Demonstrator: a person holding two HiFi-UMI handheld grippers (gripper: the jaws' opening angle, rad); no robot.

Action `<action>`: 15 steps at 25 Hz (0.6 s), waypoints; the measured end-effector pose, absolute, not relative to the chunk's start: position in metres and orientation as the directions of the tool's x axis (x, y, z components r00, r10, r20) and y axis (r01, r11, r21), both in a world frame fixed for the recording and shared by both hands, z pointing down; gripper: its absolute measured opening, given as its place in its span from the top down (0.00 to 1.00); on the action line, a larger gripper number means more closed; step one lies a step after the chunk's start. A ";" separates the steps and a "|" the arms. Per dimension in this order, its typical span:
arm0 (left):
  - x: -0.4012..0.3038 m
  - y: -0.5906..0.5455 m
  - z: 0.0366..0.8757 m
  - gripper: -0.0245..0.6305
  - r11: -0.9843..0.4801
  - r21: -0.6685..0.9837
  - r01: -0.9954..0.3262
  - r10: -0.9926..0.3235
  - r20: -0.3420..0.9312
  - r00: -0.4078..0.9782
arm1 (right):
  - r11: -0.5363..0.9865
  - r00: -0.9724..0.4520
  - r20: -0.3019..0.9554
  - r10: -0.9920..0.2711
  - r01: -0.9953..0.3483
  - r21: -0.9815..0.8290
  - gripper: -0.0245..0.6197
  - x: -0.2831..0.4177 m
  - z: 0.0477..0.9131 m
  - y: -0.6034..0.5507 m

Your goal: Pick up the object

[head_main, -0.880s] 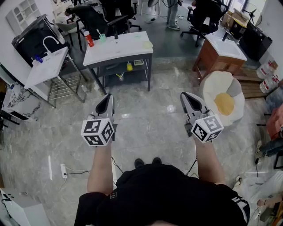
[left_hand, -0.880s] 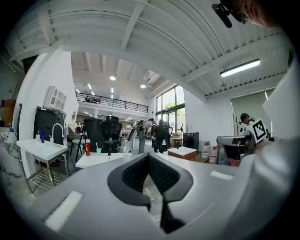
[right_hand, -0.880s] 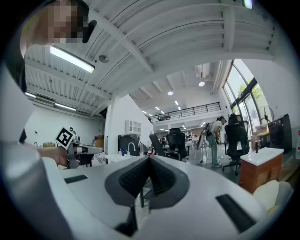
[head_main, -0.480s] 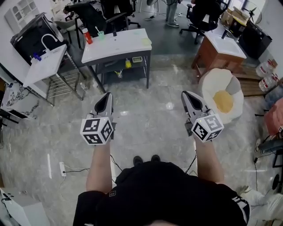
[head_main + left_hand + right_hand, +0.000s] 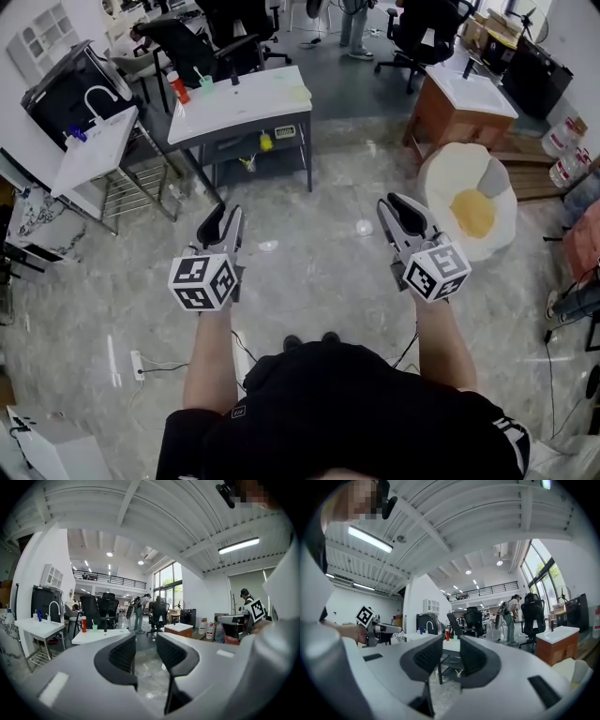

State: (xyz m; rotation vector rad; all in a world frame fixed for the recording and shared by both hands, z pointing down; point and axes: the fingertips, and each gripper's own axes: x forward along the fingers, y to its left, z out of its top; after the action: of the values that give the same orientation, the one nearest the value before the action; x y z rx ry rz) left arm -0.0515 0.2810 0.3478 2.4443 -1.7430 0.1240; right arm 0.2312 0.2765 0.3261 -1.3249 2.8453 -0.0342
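You hold both claws out level above the floor (image 5: 309,253), well short of the table (image 5: 246,101). Your left claw (image 5: 223,215) has its jaws apart, with only floor showing between them. Your right claw (image 5: 398,204) has its jaws closer, a slim gap left, gripping nothing. Which thing is yours to pick up I cannot tell: a red bottle (image 5: 178,88) and a green cup (image 5: 206,82) stand at the table's far left end, well apart from both claws.
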 end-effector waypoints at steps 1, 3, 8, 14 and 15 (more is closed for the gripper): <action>-0.049 0.281 0.348 0.76 -0.318 0.063 -0.946 -0.934 0.151 0.324 | 0.645 -0.645 0.006 -0.764 -0.764 -0.028 0.79 0.234 0.327 0.276; -0.045 0.280 0.351 0.71 -0.306 0.064 -0.950 -0.936 0.164 0.312 | 0.647 -0.648 0.007 -0.762 -0.762 -0.037 0.73 0.239 0.330 0.276; -0.035 0.283 0.356 0.61 -0.295 0.070 -0.953 -0.935 0.185 0.303 | 0.656 -0.657 0.014 -0.754 -0.753 -0.037 0.64 0.245 0.334 0.281; -0.019 0.284 0.364 0.53 -0.306 0.066 -0.950 -0.929 0.198 0.313 | 0.659 -0.661 0.031 -0.750 -0.750 -0.051 0.57 0.257 0.346 0.282; -0.017 0.283 0.366 0.53 -0.308 0.064 -0.949 -0.928 0.201 0.314 | 0.658 -0.660 0.032 -0.751 -0.751 -0.056 0.57 0.259 0.348 0.281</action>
State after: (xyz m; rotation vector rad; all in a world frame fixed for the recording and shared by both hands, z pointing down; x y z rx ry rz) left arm -0.0174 0.2828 0.3660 2.4033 -1.7356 0.1879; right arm 0.2591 0.2808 0.3481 -1.2982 2.8660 -0.1005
